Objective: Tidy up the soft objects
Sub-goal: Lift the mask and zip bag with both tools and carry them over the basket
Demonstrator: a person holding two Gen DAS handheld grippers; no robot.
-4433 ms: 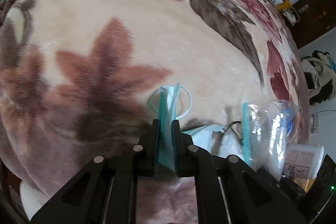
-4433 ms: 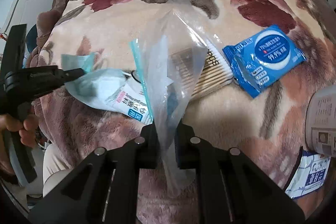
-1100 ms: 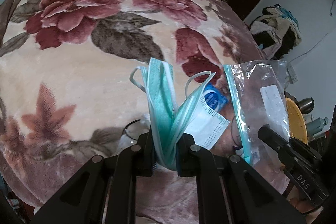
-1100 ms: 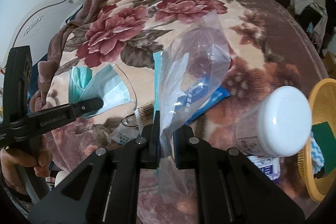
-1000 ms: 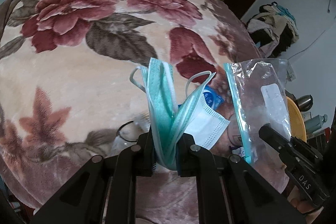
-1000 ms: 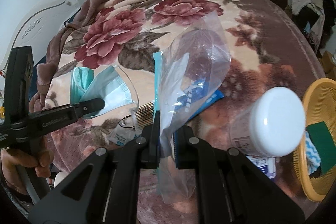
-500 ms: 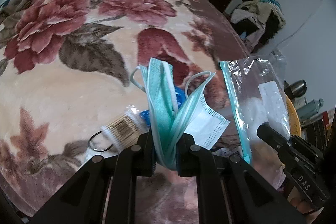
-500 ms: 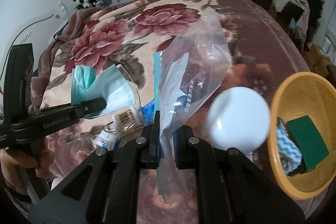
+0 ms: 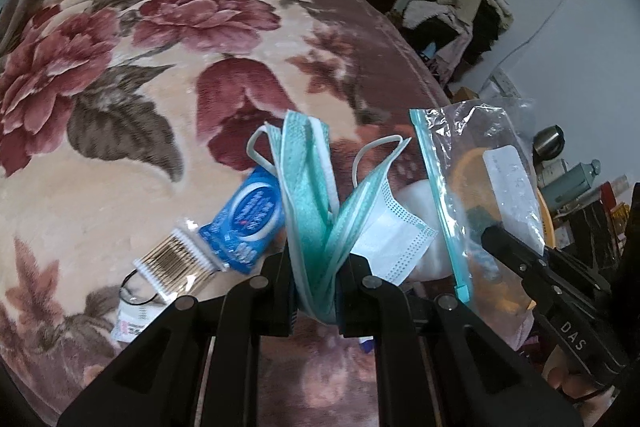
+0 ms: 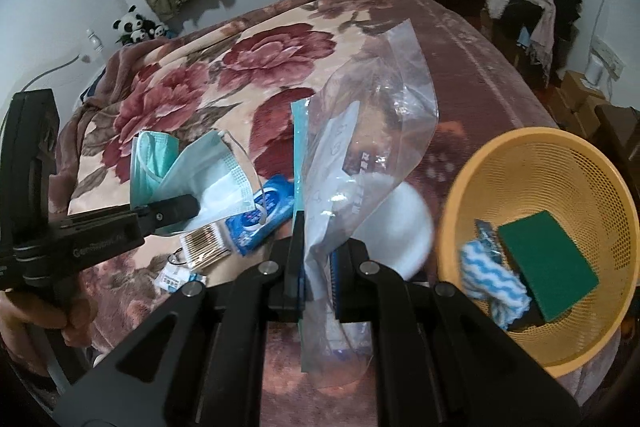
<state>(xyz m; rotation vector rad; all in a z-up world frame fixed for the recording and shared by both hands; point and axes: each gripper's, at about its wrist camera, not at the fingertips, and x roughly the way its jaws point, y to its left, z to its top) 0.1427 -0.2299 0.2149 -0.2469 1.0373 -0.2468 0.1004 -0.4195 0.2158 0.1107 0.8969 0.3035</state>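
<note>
- The left claw (image 9: 314, 291) was closed on a bunch of face masks (image 9: 316, 211), its jaws pinching the folded middle so that both ends fanned up and out above the fingertips, clear of the bed.
- The masks appeared light, limp and pleated; the free ear loops (image 9: 376, 151) hung loose above the claw and looked likely to snag. A hold across the folded body, as shown, seemed sounder than one on a loop.
- The right claw (image 10: 318, 283) was closed on the edge of a clear zip bag (image 10: 372, 131) just beside its teal zip strip (image 10: 298, 163); the bag stood up from the jaws and sagged to the right.
- The film seemed thin, slippery and without stiffness; its mouth would probably not stay open unaided. The stiffer zip strip looked like the best place to grip.
- Below and between the two claws, on the floral blanket (image 9: 120, 163) of the bed, lay a blue wipes pack (image 9: 248, 223) and a packet of cotton swabs (image 9: 176, 263), touching each other.
- To the right of the right claw stood a yellow mesh basket (image 10: 532, 155) holding a green sponge (image 10: 548, 263) and a blue-and-white cloth (image 10: 488, 279); both looked soft and compressible.
- A white round lid (image 10: 404, 227) showed just behind the bag, blurred.
</note>
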